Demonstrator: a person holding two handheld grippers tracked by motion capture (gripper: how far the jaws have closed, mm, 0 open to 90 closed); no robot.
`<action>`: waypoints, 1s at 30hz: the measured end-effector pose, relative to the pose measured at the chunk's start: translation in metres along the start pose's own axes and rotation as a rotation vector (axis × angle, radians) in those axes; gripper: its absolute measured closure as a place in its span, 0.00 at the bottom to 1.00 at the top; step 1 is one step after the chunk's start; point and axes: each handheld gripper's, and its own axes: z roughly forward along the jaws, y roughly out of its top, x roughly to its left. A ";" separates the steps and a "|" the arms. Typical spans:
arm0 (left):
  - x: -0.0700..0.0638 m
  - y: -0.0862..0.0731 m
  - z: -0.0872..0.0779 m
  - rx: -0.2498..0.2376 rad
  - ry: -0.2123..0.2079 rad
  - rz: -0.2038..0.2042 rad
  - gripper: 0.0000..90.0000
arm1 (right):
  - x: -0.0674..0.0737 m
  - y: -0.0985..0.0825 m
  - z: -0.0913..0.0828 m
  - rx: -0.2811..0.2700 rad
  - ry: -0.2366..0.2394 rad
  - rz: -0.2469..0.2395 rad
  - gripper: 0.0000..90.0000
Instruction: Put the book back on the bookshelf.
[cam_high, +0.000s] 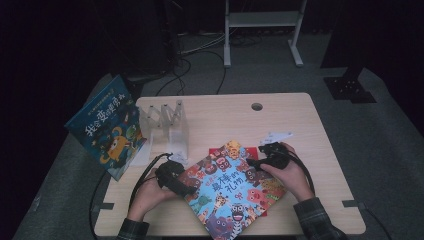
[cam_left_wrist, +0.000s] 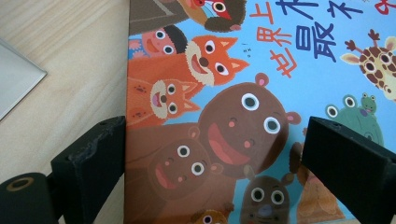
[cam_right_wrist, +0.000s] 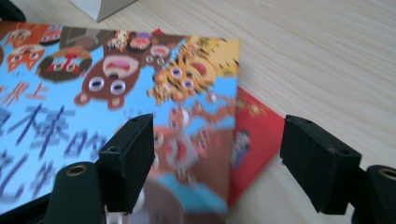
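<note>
A picture book (cam_high: 230, 187) with a blue cover full of cartoon animals lies askew at the table's front middle, on top of a red book (cam_high: 216, 151). My left gripper (cam_high: 191, 191) points at its left edge. In the left gripper view the jaws (cam_left_wrist: 217, 128) stand wide apart over the cover (cam_left_wrist: 261, 79), one by the book's edge, pressing nothing. My right gripper (cam_high: 252, 162) is at the book's upper right edge. Its jaws (cam_right_wrist: 219, 123) are apart, with the blurred cover's edge (cam_right_wrist: 93, 93) and the red book (cam_right_wrist: 254, 126) between them.
A clear acrylic book stand (cam_high: 167, 127) sits at the table's back left. A second blue picture book (cam_high: 107, 127) leans beyond the left edge. A white scrap (cam_high: 275, 136) lies behind my right gripper. A cable hole (cam_high: 257, 106) is near the wooden table's (cam_high: 300, 115) back edge.
</note>
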 end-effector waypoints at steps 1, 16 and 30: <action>0.000 0.000 0.000 0.000 0.000 0.000 0.08 | -0.001 -0.005 -0.006 0.001 -0.004 0.000 0.28; -0.001 0.000 0.000 0.005 0.005 -0.009 0.08 | 0.005 -0.068 -0.065 -0.014 0.002 0.016 0.29; 0.000 0.000 -0.001 0.011 0.001 -0.015 0.08 | 0.015 -0.108 -0.079 0.010 -0.002 0.036 0.26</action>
